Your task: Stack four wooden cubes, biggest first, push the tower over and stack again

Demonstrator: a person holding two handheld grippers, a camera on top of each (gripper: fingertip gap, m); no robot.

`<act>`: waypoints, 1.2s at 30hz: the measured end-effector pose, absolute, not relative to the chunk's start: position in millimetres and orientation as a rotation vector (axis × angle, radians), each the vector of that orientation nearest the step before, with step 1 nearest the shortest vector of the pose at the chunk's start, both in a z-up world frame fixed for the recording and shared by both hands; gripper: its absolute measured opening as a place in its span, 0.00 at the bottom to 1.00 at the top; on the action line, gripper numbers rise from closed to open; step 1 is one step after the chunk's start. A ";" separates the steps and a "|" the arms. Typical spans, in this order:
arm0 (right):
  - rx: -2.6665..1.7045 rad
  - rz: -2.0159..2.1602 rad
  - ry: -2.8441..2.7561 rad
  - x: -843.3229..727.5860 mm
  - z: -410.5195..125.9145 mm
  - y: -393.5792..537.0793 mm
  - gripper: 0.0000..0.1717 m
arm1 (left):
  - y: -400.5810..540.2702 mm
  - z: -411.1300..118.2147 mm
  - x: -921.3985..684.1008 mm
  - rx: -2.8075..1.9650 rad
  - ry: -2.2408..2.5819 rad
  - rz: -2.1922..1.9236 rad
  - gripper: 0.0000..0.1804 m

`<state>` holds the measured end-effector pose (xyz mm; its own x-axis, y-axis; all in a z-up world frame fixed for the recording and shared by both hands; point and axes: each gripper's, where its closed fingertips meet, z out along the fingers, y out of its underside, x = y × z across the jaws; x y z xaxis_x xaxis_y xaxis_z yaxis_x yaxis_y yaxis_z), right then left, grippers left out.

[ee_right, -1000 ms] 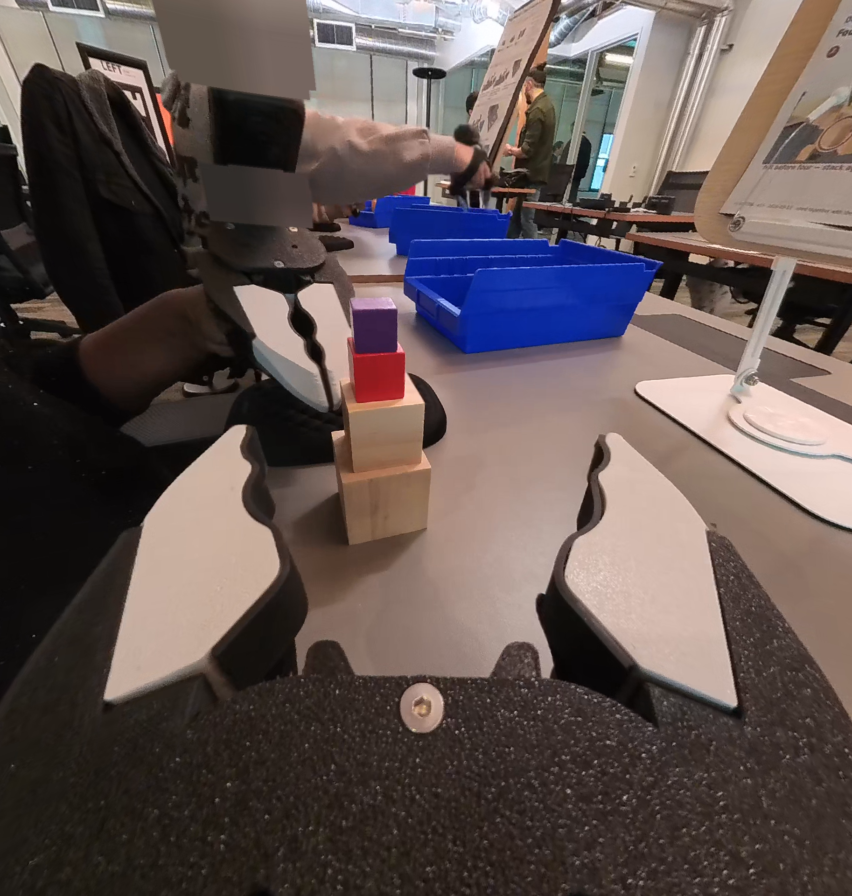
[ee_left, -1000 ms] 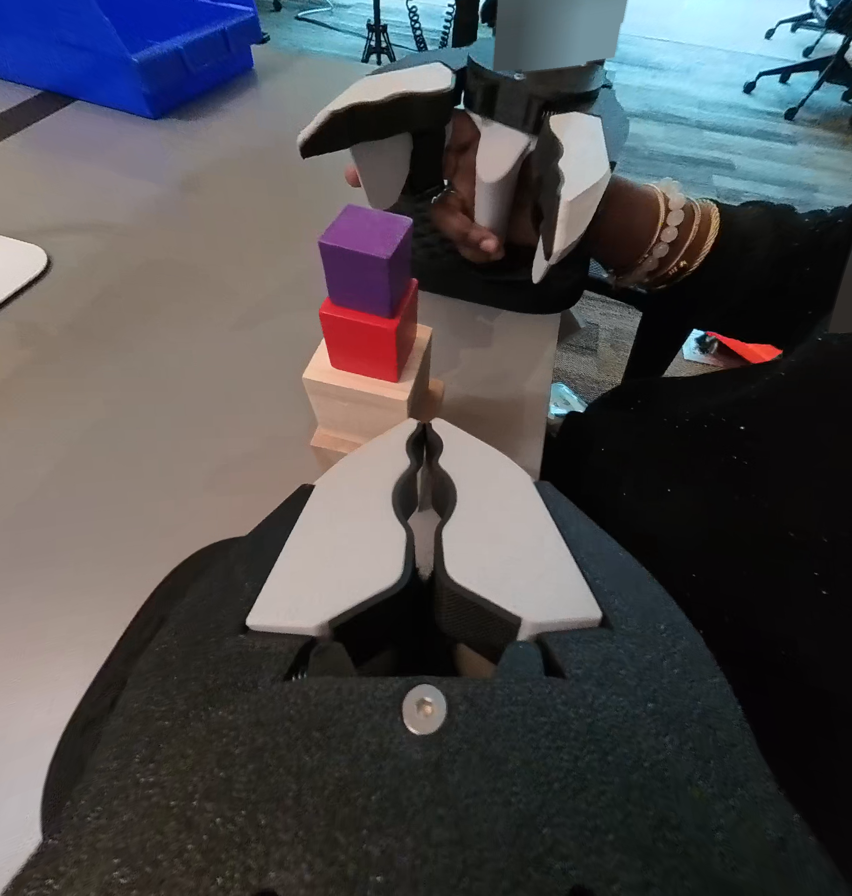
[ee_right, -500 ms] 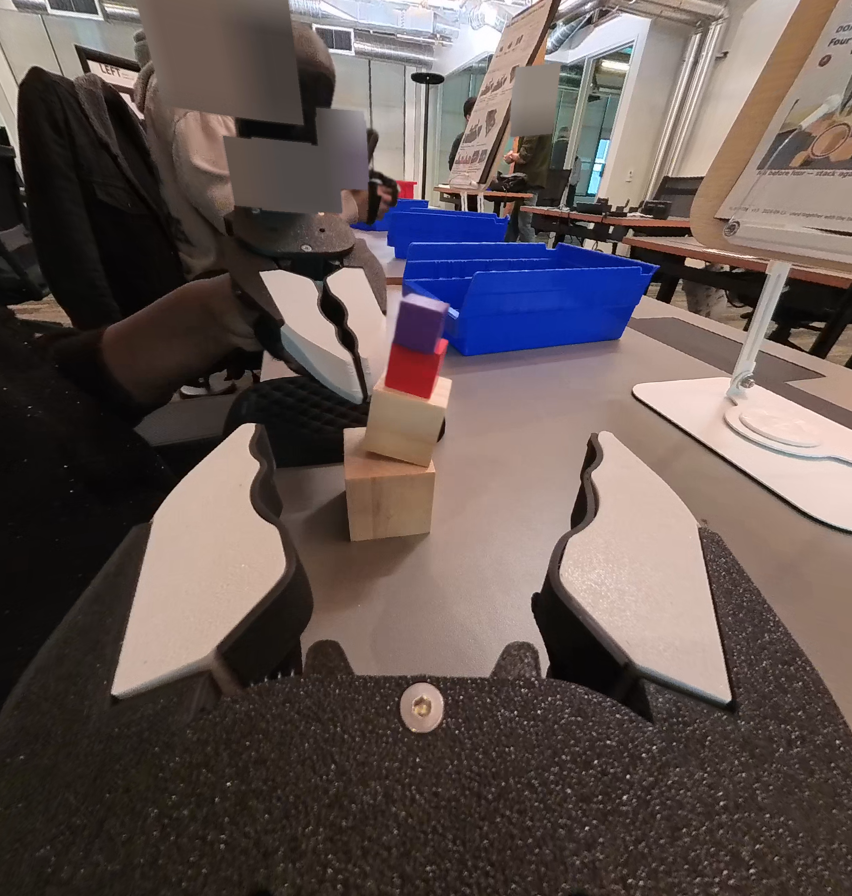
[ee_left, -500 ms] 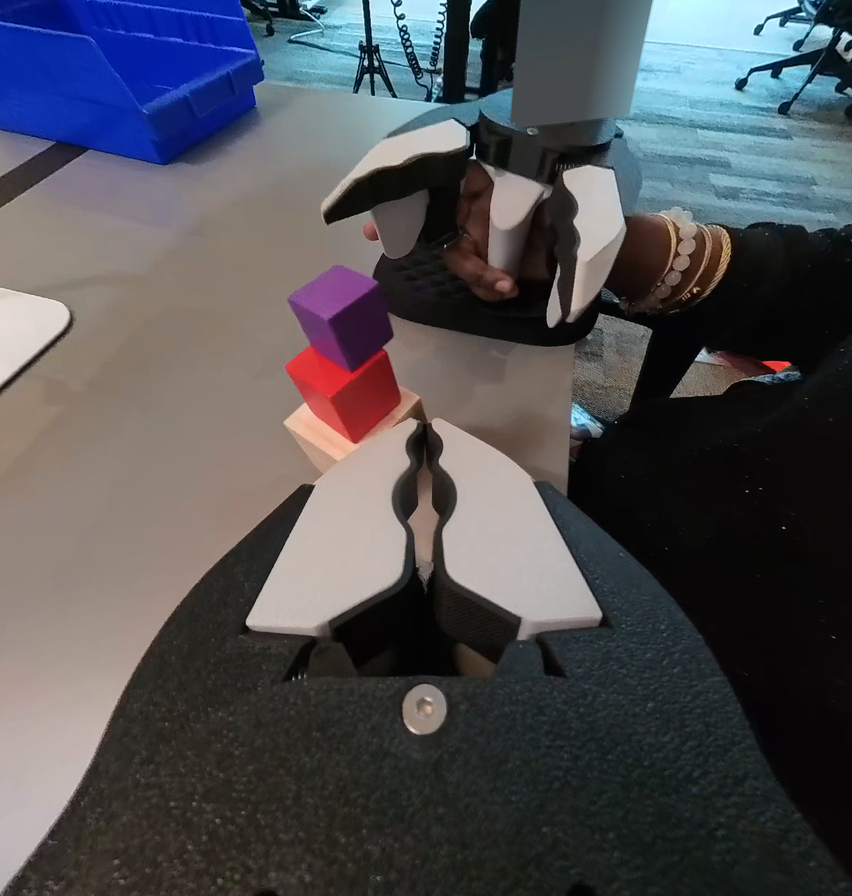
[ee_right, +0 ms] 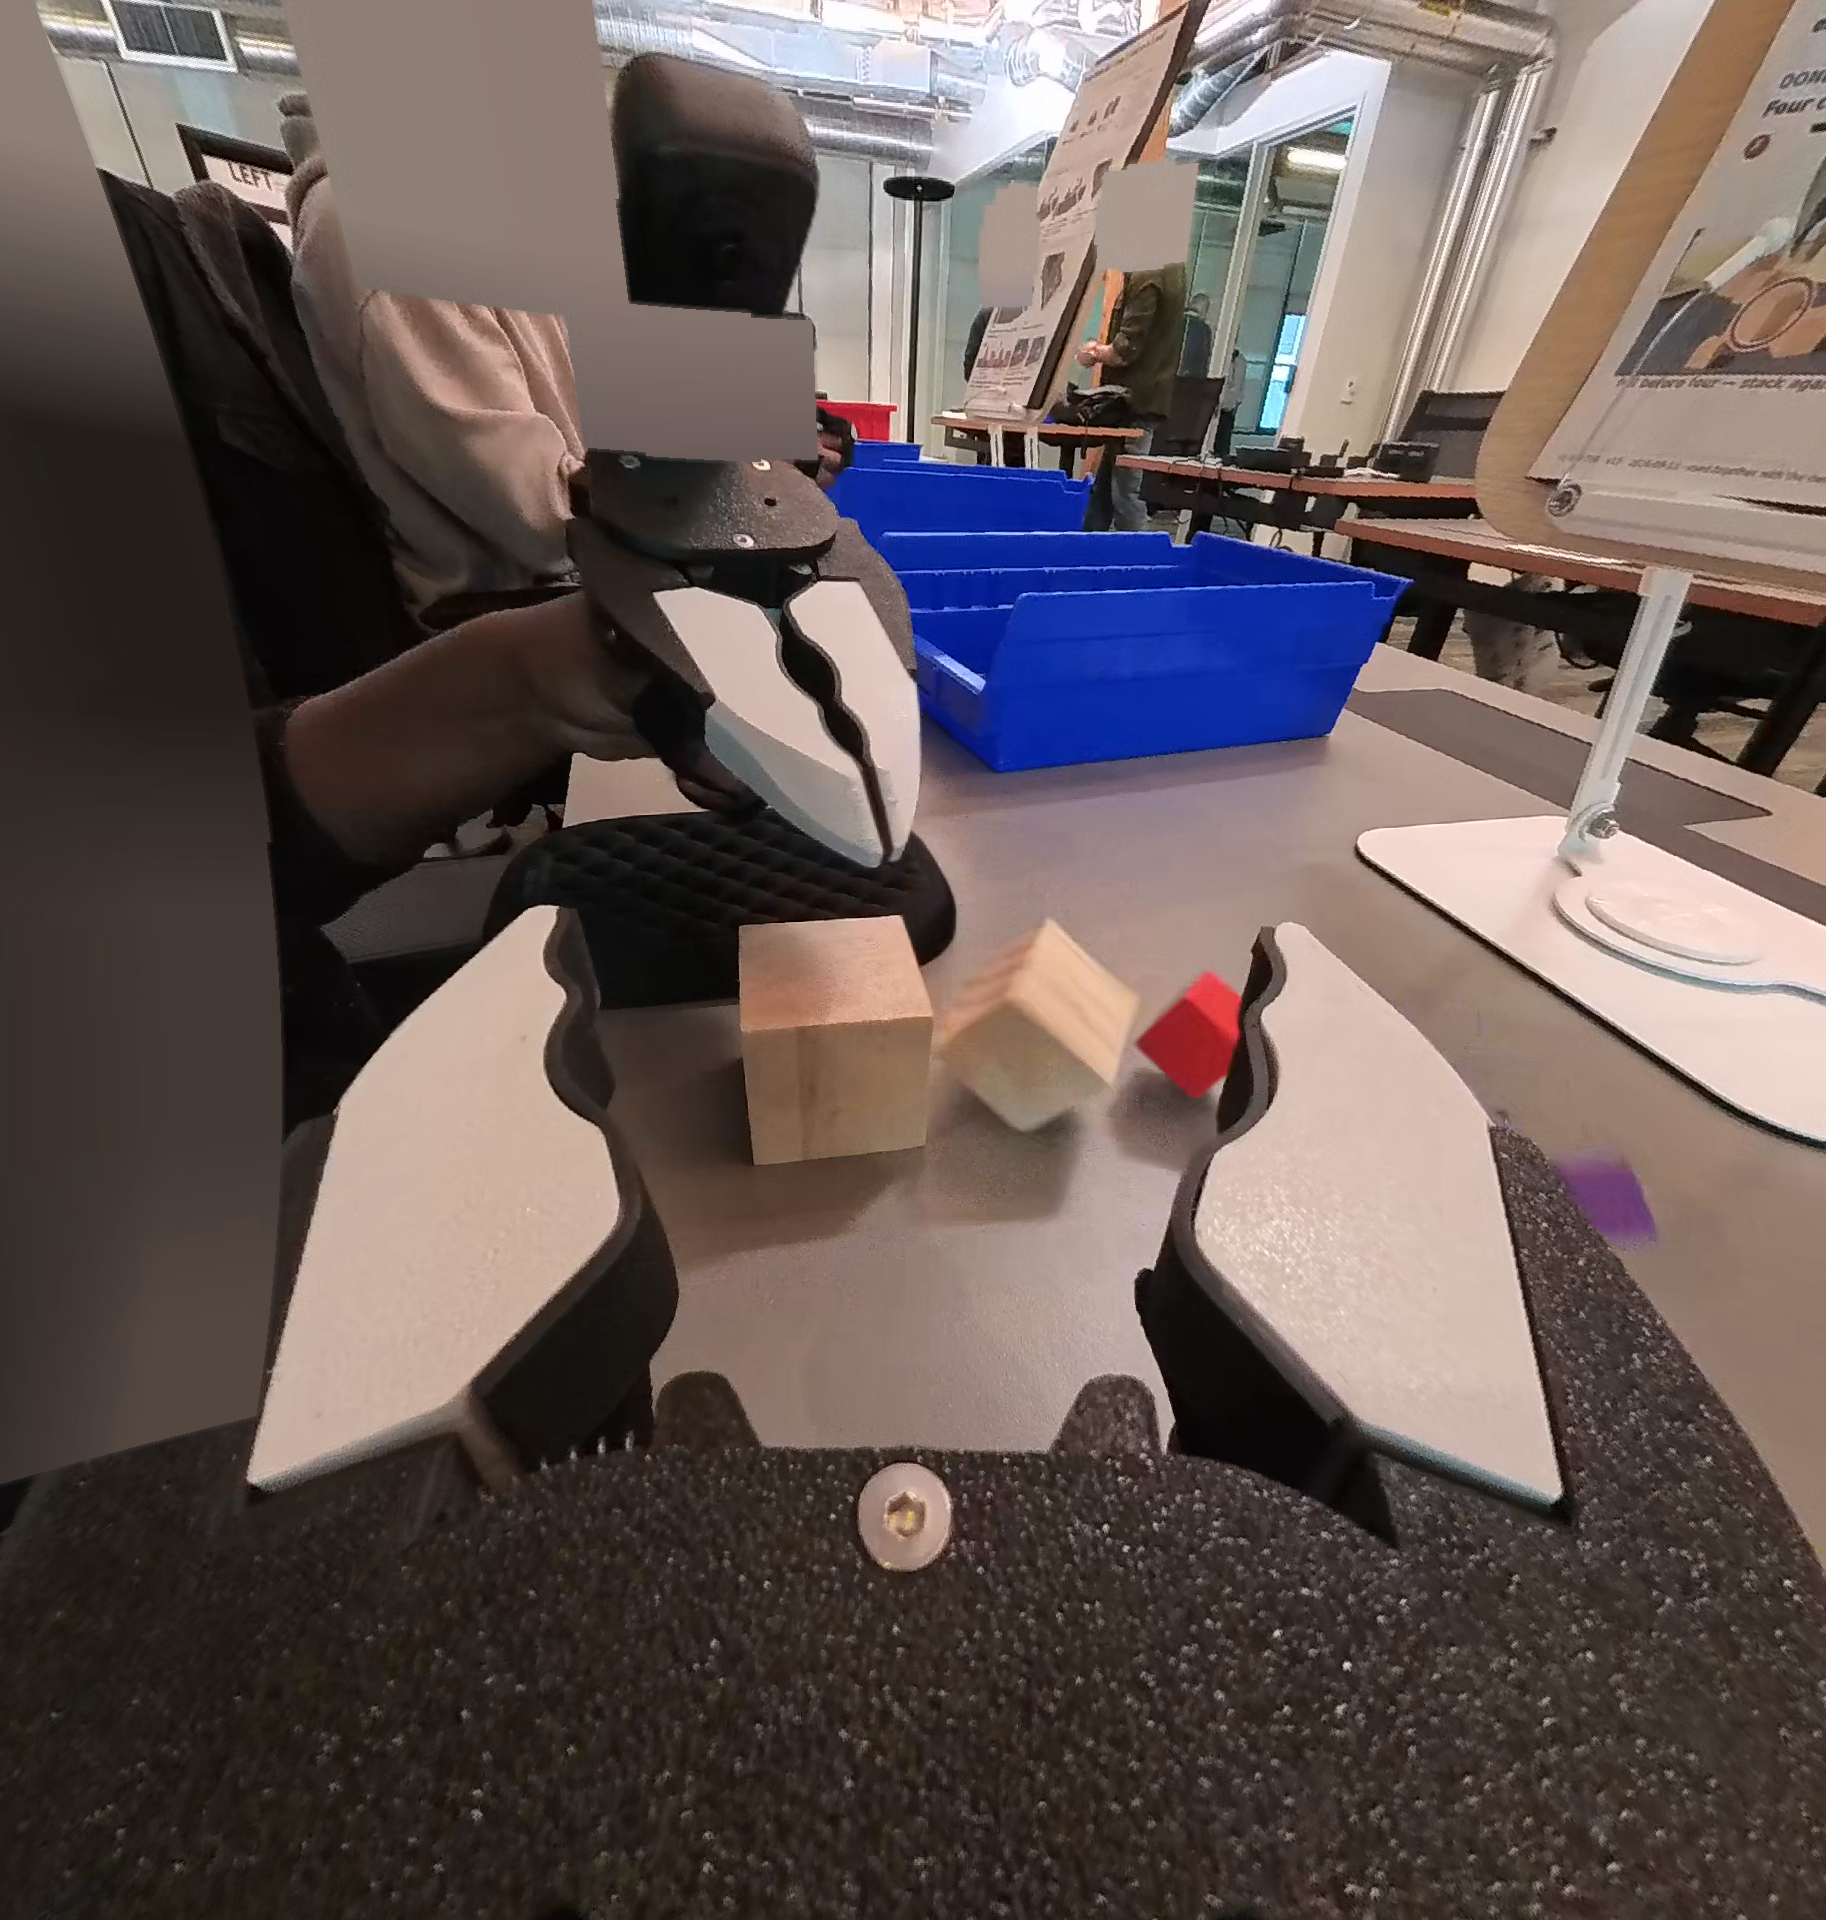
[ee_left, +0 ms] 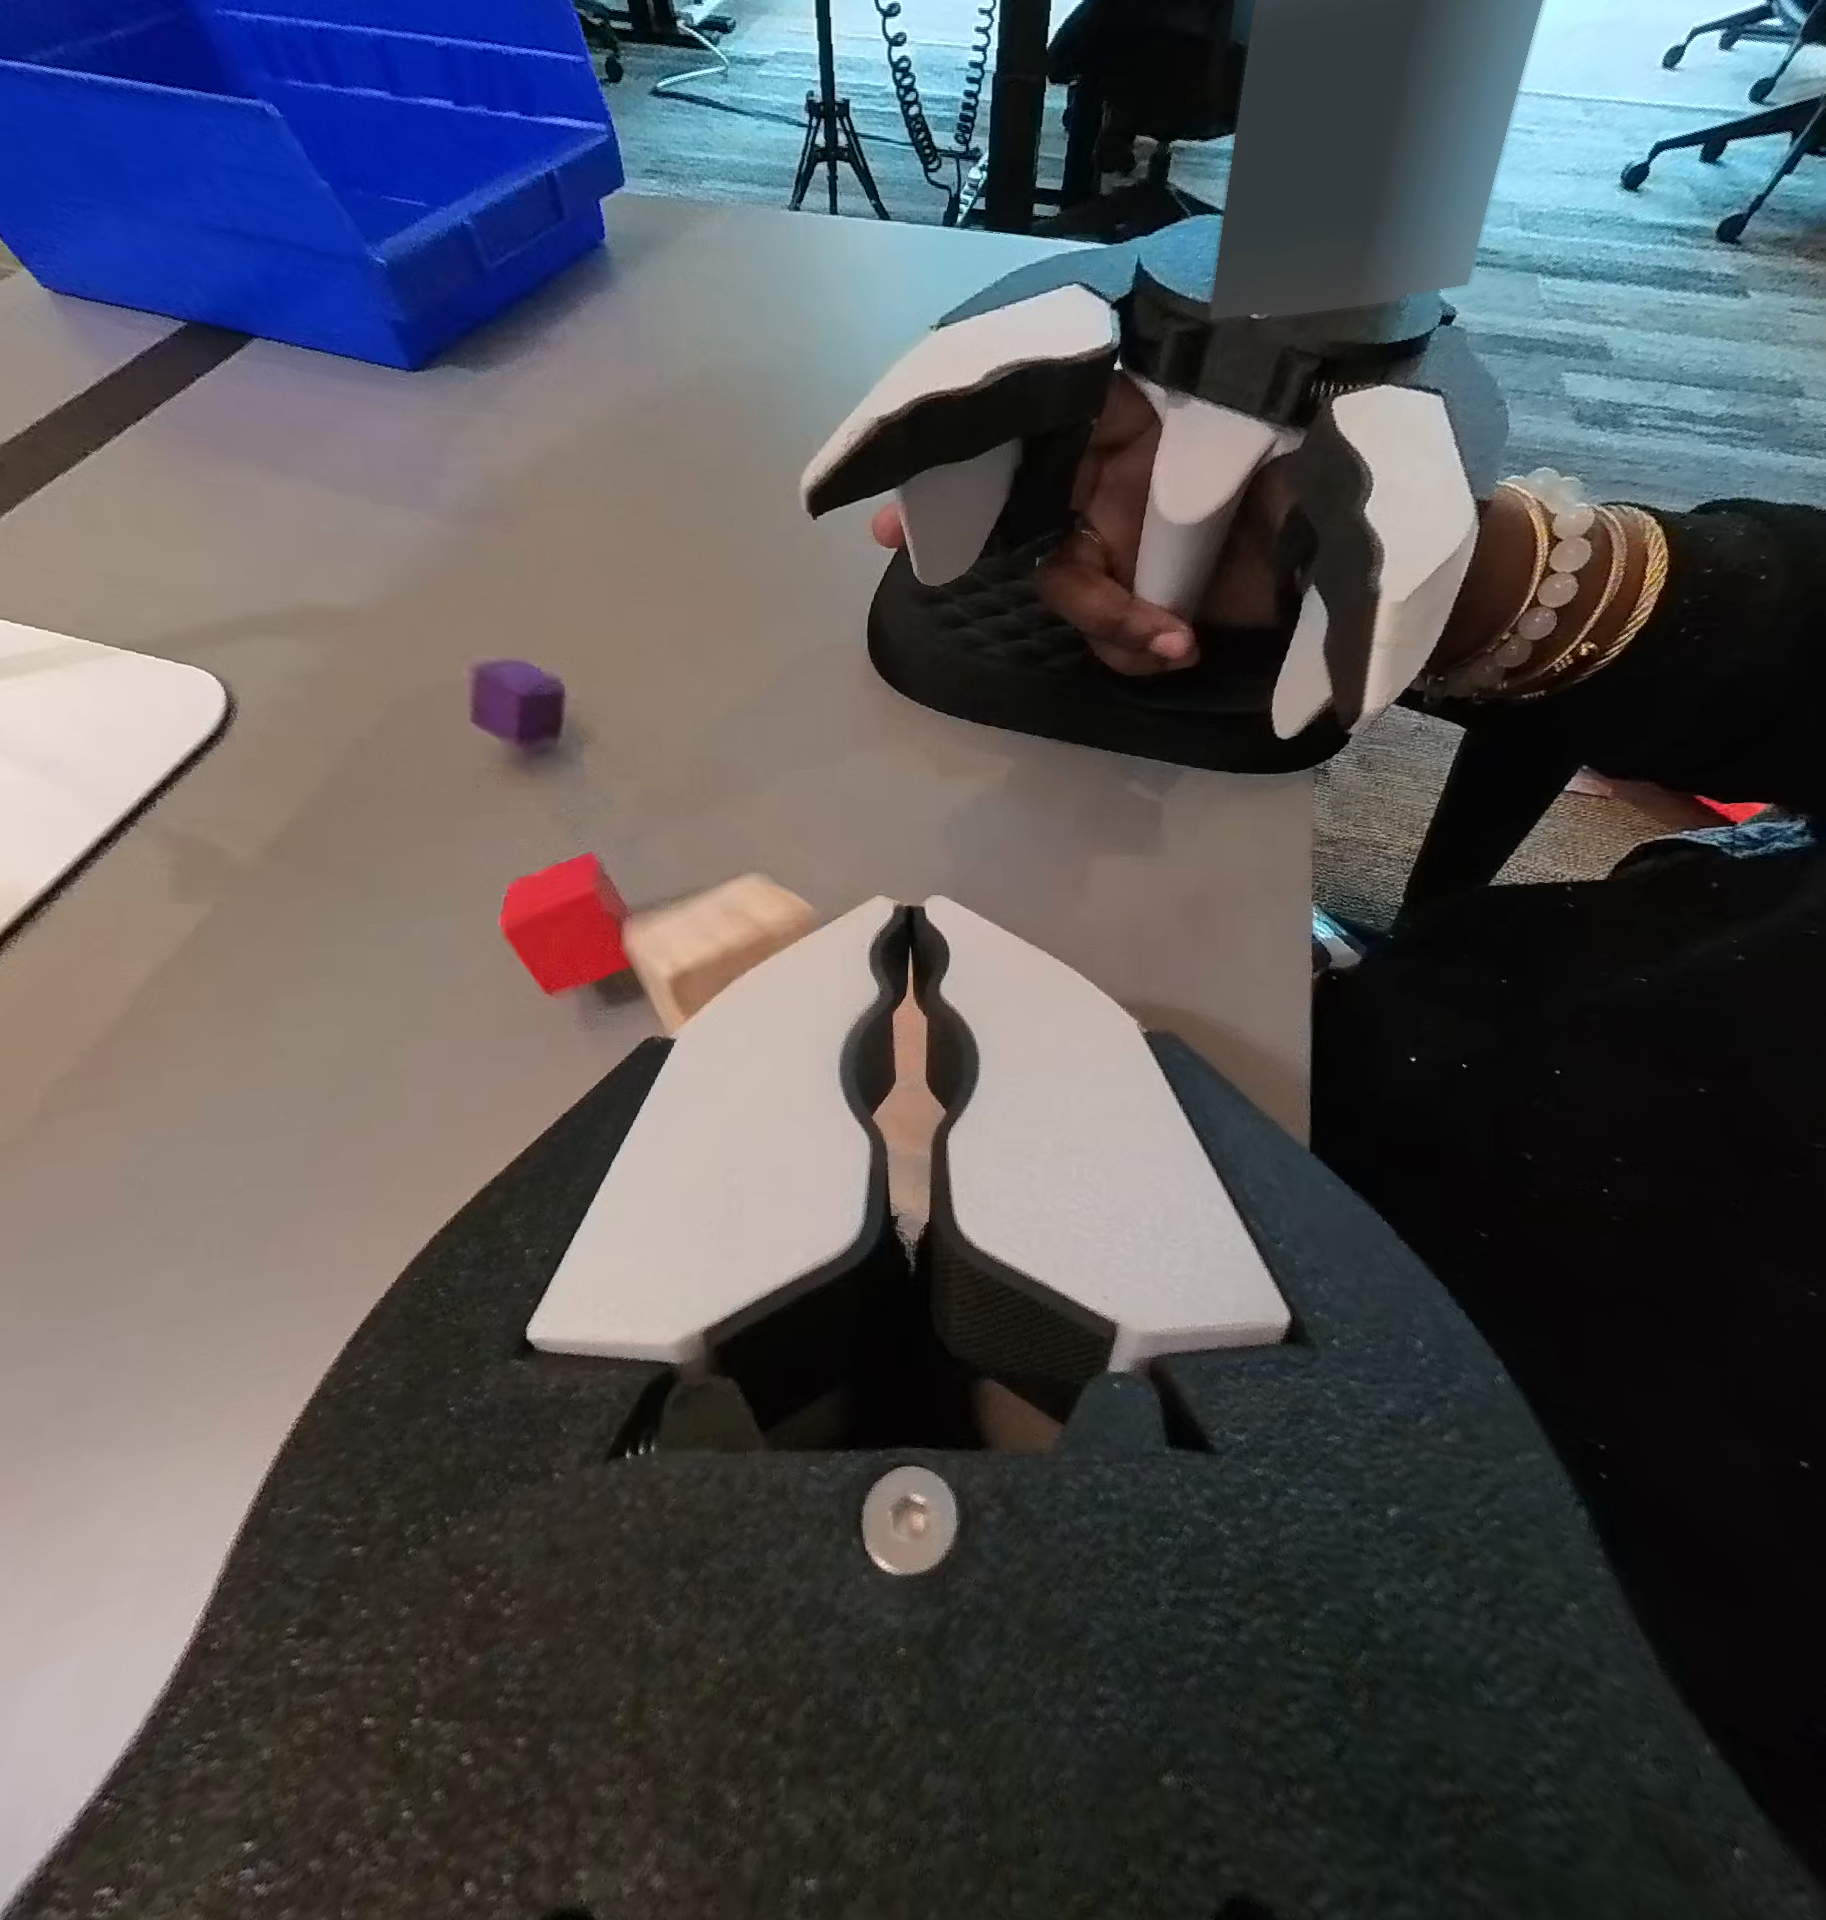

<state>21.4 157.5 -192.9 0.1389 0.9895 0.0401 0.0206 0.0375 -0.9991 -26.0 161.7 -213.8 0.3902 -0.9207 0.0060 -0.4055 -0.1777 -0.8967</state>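
Observation:
My left gripper (ee_left: 909, 909) is shut with nothing between its pads; it also shows in the right wrist view (ee_right: 883, 842), hovering just above and behind a large wooden cube (ee_right: 836, 1044) that stands on the grey table (ee_right: 1148, 831). A smaller wooden cube (ee_right: 1039, 1029) tips on an edge beside it, blurred. A red cube (ee_right: 1189, 1034) tumbles near my right gripper's right finger, and a blurred purple cube (ee_right: 1605, 1195) lies farther right. My right gripper (ee_right: 909, 935) is wide open and empty, facing the cubes. The left wrist view shows the purple cube (ee_left: 515, 703), red cube (ee_left: 566, 923) and small wooden cube (ee_left: 717, 940).
A blue bin (ee_right: 1127, 644) stands at the back of the table and shows in the left wrist view (ee_left: 296, 156). A white stand base (ee_right: 1615, 956) with a sign board sits at the right. The table edge (ee_left: 1304, 935) runs near my left gripper. People stand in the background. Across from one pair of fingers to the other is roughly 7 cm. The large wooden cube (ee_right: 836, 1044) is about 5 cm from my left fingertips.
The stack of four cubes has toppled: the small wooden, red and purple cubes fell onto the table and scattered; the large wooden cube stayed. My left gripper stayed shut, my right open.

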 end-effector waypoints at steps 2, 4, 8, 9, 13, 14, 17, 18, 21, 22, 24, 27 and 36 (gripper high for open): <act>-1.257 1.072 -1.133 21.7 -192.6 157.9 0.67 | 162.3 -211.7 -26.8 -1.747 1.152 -0.727 0.00; -1.256 1.077 -1.130 21.9 -192.3 158.0 0.67 | 162.3 -209.3 -28.8 -1.728 1.138 -0.724 0.00; -1.254 1.085 -1.124 22.7 -191.6 158.2 0.67 | 159.8 -201.6 -33.7 -1.659 1.090 -0.746 0.00; -1.253 1.086 -1.123 22.8 -191.3 158.2 0.67 | 159.0 -199.1 -35.4 -1.640 1.072 -0.757 0.00; -1.258 1.092 -1.122 22.7 -191.5 158.6 0.67 | 154.5 -188.4 -45.0 -1.560 1.014 -0.776 0.03; -1.258 1.090 -1.121 22.7 -191.5 158.6 0.67 | 153.4 -185.7 -48.3 -1.535 0.999 -0.772 0.05; -1.255 1.079 -1.124 22.4 -191.8 158.3 0.66 | 153.0 -174.1 -59.5 -1.446 0.918 -0.758 0.24; -1.257 1.076 -1.127 22.2 -192.2 158.1 0.66 | 153.5 -170.0 -63.9 -1.420 0.882 -0.752 0.30; -1.265 1.073 -1.131 21.4 -193.2 158.5 0.66 | 157.3 -160.3 -78.5 -1.371 0.760 -0.723 0.49; -1.266 1.074 -1.129 21.5 -193.2 158.8 0.65 | 156.8 -159.2 -81.7 -1.360 0.745 -0.719 0.51; -1.269 1.083 -1.123 21.9 -192.8 159.4 0.65 | 156.1 -159.5 -86.2 -1.347 0.732 -0.709 0.55; -1.264 1.088 -1.114 22.8 -191.6 159.6 0.64 | 156.8 -165.1 -90.9 -1.349 0.733 -0.686 0.65; -1.262 1.092 -1.106 23.7 -190.9 160.0 0.63 | 163.3 -163.3 -105.4 -1.302 0.632 -0.622 0.80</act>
<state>23.7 160.0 -190.9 0.1453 0.9893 0.0145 -0.0020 0.0149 -0.9999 -105.4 163.3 -163.3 0.6820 -0.7276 -0.0733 0.0617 0.1572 -0.9856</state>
